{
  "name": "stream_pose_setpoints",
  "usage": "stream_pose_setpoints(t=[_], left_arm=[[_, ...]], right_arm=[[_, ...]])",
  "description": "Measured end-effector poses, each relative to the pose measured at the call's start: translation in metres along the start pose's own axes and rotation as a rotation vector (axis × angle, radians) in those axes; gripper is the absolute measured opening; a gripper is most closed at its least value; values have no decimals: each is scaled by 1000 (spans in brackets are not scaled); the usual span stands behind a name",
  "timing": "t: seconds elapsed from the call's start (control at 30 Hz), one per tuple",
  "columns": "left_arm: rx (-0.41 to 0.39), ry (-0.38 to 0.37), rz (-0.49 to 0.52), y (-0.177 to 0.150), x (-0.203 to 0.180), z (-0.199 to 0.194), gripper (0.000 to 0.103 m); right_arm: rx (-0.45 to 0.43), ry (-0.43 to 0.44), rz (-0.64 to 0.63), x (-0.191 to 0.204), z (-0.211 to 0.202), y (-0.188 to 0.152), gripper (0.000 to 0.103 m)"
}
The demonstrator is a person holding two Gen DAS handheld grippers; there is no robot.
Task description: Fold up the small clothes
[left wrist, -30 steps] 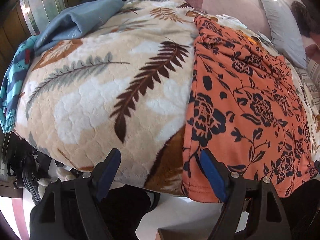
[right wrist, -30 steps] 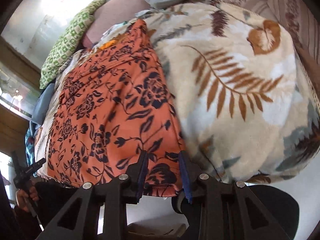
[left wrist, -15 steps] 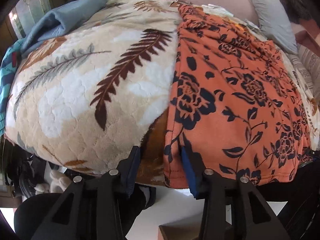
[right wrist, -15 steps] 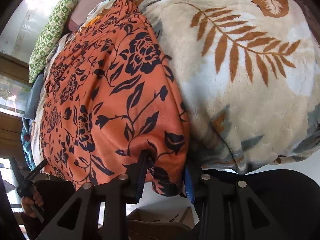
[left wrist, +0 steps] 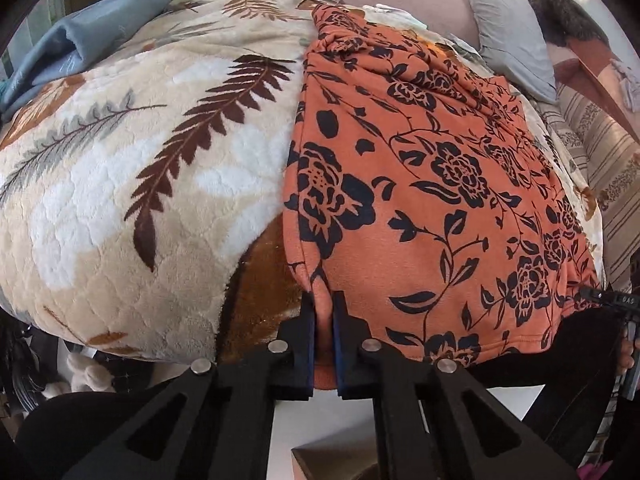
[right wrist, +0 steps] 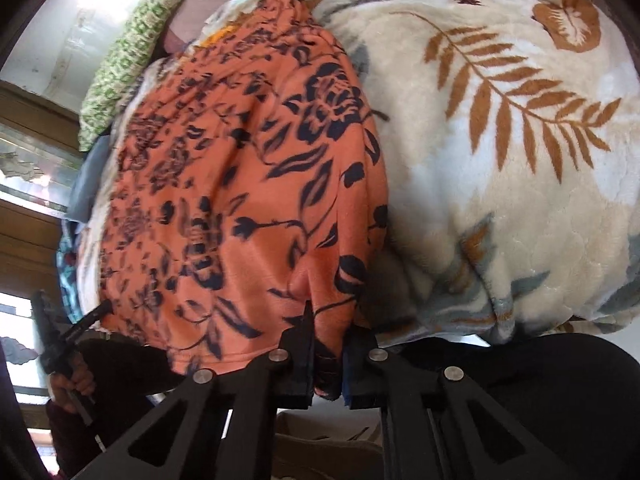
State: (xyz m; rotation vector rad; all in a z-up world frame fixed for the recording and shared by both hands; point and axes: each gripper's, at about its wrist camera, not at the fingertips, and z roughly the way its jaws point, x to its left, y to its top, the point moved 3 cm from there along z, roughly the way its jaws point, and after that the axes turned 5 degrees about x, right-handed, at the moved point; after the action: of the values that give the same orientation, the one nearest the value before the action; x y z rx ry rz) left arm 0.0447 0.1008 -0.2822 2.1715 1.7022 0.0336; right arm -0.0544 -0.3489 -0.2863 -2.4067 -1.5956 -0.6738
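I've got the left claw (left wrist: pixel 323 312) pinching the near left corner of the orange floral garment (left wrist: pixel 432 184), fabric bunched betw. its blue pads. Right claw (right wrist: pixel 326 344) is clamped on the near right corner of the same garment (right wrist: pixel 248 184), w/ cloth squeezed betw. its fingers. Garment lies spread on the leaf-print blanket (left wrist: pixel 132 168) on the bed, near hem hanging over the edge. Blue cloth (left wrist: pixel 92 44) sits far left, grey pillow (left wrist: pixel 508 28) far right.
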Motion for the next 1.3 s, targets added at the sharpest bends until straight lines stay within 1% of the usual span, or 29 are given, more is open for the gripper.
stream_pose_setpoints(t=[0.07,0.1,0.17,0.37,0.43,0.5,0.57,0.67,0.8,0.9,1.0,1.1,1.13,1.2,1.27,1.3], left_arm=[[-9,-39,-2,4,-1,-6,6],[-23,-77,-9,7,-1,-14,6],[-53,-126,-19,13,2,-29,6],[-176,-259,-18,55,3,-82,6],[-200,-310,-34,76,3,-93,6],[-222,-344,-41,98,5,-103,6],[-234,-359,-54,123,5,-107,6],[-239,-375,-88,162,14,-106,6],[-242,-397,-126,226,21,-88,6],[-208,-376,-149,275,25,-57,6],[-167,-351,-181,324,26,-24,6],[-119,-321,-204,368,28,16,7],[-99,-300,-215,378,30,31,7],[-52,-278,-250,393,36,60,7],[14,-274,-298,398,42,90,9],[30,-278,-319,397,44,99,9]], right_arm=[[-8,74,6,5,-11,0,9],[-18,118,9,8,-19,1,9],[-44,188,7,12,-35,4,9],[-173,413,9,25,-86,37,9],[-216,480,19,27,-100,52,9],[-261,526,20,29,-114,67,9],[-290,552,29,31,-122,83,9],[-320,579,54,35,-124,117,9],[-350,573,97,37,-121,176,9],[-373,543,123,37,-115,227,9],[-394,512,173,29,-95,283,9],[-414,509,257,10,-65,337,9],[-414,507,288,4,-52,355,9],[-380,507,340,-8,-20,386,9],[-324,525,423,-22,19,411,12],[-304,520,457,-29,35,417,12]])
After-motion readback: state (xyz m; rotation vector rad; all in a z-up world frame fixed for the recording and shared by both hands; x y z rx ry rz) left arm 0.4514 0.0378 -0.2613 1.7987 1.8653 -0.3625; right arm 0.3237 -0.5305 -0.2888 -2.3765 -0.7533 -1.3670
